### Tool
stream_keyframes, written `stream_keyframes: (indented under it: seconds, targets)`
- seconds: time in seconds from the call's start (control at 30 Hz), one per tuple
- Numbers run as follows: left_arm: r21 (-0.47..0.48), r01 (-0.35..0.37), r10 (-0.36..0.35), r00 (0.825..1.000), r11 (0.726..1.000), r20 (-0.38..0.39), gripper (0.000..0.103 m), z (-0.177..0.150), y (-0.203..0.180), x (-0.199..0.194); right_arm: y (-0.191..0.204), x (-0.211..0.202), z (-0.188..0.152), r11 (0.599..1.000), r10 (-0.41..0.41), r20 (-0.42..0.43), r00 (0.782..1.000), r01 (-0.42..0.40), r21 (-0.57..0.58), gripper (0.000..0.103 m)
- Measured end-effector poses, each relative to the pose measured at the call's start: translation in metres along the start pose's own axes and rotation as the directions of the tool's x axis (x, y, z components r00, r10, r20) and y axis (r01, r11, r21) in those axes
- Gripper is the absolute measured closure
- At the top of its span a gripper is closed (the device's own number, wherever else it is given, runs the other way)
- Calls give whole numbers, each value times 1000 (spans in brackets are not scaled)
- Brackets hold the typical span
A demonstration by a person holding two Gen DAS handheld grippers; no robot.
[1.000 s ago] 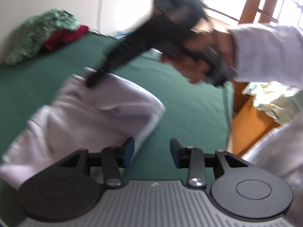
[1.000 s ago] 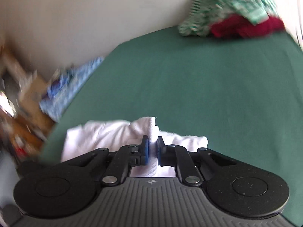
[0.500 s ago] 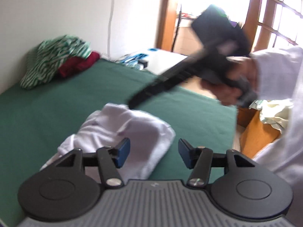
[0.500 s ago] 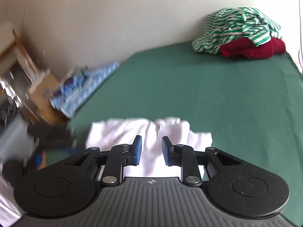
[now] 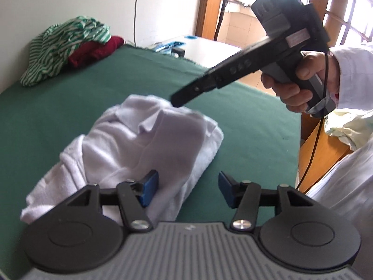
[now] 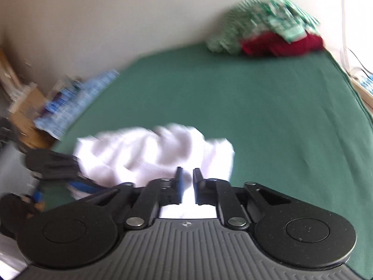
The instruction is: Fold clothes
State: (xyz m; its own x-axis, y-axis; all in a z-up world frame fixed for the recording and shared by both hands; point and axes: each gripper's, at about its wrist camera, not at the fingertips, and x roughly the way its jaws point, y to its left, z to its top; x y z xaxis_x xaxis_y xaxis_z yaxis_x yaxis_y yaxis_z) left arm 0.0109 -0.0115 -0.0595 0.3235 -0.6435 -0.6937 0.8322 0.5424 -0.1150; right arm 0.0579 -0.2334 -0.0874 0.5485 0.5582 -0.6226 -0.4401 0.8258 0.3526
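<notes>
A white garment (image 5: 149,140) lies loosely folded on the green-covered surface (image 5: 70,102). My left gripper (image 5: 188,187) stands open over its near right edge, one pad above the cloth, and grips nothing. My right gripper (image 5: 177,99), held in a person's hand (image 5: 296,88), hovers just over the garment's far edge. In the right wrist view the right gripper (image 6: 186,182) has its jaws closing to a narrow gap. The white garment (image 6: 144,154) lies below that gap, not pinched in it.
A green-and-white striped cloth (image 5: 63,44) on a red cloth (image 5: 98,49) is piled in the far corner by the wall. A blue patterned cloth (image 6: 72,105) lies off the surface's side. Wooden furniture (image 5: 326,154) with a pale cloth (image 5: 347,126) stands past the right edge.
The right gripper let go of the white cloth's edge and drew back above it. The left gripper's jaws spread wider. The garment settled into a bunched fold.
</notes>
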Motion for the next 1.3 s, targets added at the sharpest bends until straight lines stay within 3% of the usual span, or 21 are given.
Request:
stream_keyframes:
  seconds: [0.07, 0.2, 0.3, 0.33, 0.37, 0.53, 0.63, 0.73, 0.8, 0.83, 0.9, 0.97, 1.0, 1.07, 1.17, 1.3]
  targets:
    - [12, 8, -8, 1000, 1000, 2, 45, 1, -4, 1, 12, 0, 3, 998, 38, -2, 999, -38, -40, 64]
    - [32, 15, -15, 1000, 999, -11, 45, 0, -11, 8, 29, 15, -7, 988, 46, -72, 996, -56, -146, 65]
    - [38, 11, -10, 1000, 999, -27, 43, -5, -14, 12, 26, 22, -8, 991, 36, -85, 996, -46, -125, 81]
    - [37, 10, -9, 1000, 999, -27, 42, -6, -14, 12, 23, 21, -9, 993, 42, -82, 996, -50, -109, 97]
    - [35, 12, -11, 1000, 999, -26, 41, -6, -14, 12, 20, 20, -9, 994, 47, -78, 996, -55, -92, 101]
    - [26, 16, -16, 1000, 1000, -19, 39, -9, -12, 12, -16, 0, -13, 991, 2, -18, 1000, 0, 135, 101]
    - [19, 15, -15, 1000, 1000, -21, 40, -12, -11, 12, -19, 8, -21, 993, -82, -63, 995, 87, 82, 101]
    - [16, 13, -13, 1000, 1000, -19, 39, -11, -12, 11, -12, -6, -21, 995, -26, -17, 1000, 28, 93, 88]
    - [14, 12, -12, 1000, 1000, -17, 39, -10, -13, 10, 2, -23, -21, 999, 40, 48, 998, -41, 13, 86]
    - [15, 12, -11, 1000, 1000, -19, 39, -10, -13, 10, 9, -27, -20, 998, 60, 64, 996, -58, -30, 78]
    - [16, 11, -11, 1000, 1000, -22, 37, -11, -14, 11, 23, -22, -20, 990, 74, 14, 997, -72, -121, 65]
    - [21, 12, -11, 1000, 1000, -28, 35, -11, -15, 13, 33, -10, -27, 974, 53, -33, 998, -59, -220, 63]
    - [23, 11, -11, 1000, 1000, -29, 35, -11, -16, 13, 38, -5, -31, 962, 41, -55, 998, -54, -269, 64]
    - [27, 10, -9, 1000, 1000, -30, 35, -11, -16, 13, 40, 8, -36, 954, -6, -79, 997, -18, -300, 80]
    - [25, 7, -7, 1000, 1000, -29, 34, -13, -16, 11, 34, 4, -35, 970, 29, -81, 996, -47, -238, 93]
    - [19, 9, -9, 1000, 1000, -20, 34, -15, -16, 8, 6, -14, -27, 995, 96, -33, 995, -97, -29, 94]
